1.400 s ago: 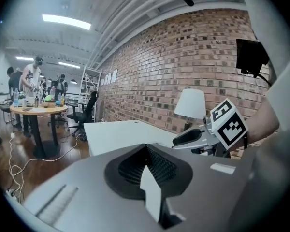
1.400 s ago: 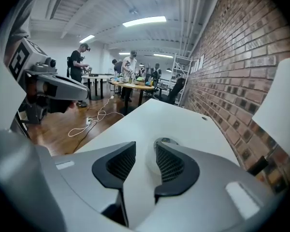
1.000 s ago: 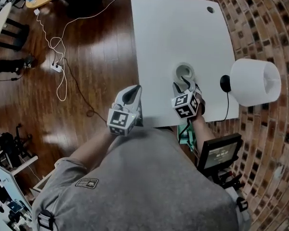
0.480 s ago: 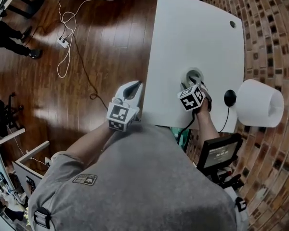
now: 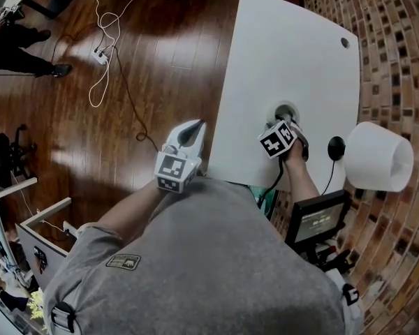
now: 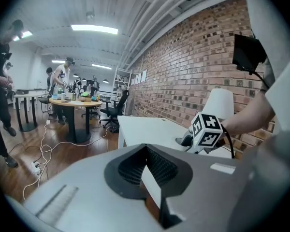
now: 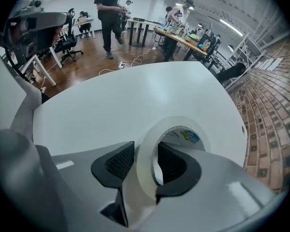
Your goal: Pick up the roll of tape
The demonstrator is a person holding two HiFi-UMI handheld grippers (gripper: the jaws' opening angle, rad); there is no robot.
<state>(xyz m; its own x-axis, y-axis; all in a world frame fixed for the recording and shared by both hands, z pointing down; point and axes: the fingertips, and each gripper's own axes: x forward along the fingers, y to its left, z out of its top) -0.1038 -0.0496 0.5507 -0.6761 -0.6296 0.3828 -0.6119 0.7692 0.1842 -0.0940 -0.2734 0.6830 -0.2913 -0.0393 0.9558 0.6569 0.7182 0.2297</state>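
The roll of tape (image 5: 285,109) is a pale translucent ring lying flat on the white table (image 5: 286,47), near its front right part. My right gripper (image 5: 284,123) points steeply down onto it. In the right gripper view the roll of tape (image 7: 183,125) has its near wall between the jaws: one pad (image 7: 174,166) sits inside the hole, the other outside. The right gripper (image 7: 146,151) is closing, with thin gaps still showing at the pads. My left gripper (image 5: 192,128) hangs off the table's left front edge; in its own view the left gripper (image 6: 146,149) is shut and empty.
A white lamp shade (image 5: 377,155) with a black base (image 5: 335,147) stands at the table's right edge, close to the right hand. A dark screen (image 5: 315,218) sits below it. Cables (image 5: 112,33) trail over the wooden floor. A brick wall (image 5: 398,47) runs along the right.
My right gripper has come down over the roll, putting the roll's near wall between its jaws. The left gripper has drifted a little beside the table edge, staying shut.
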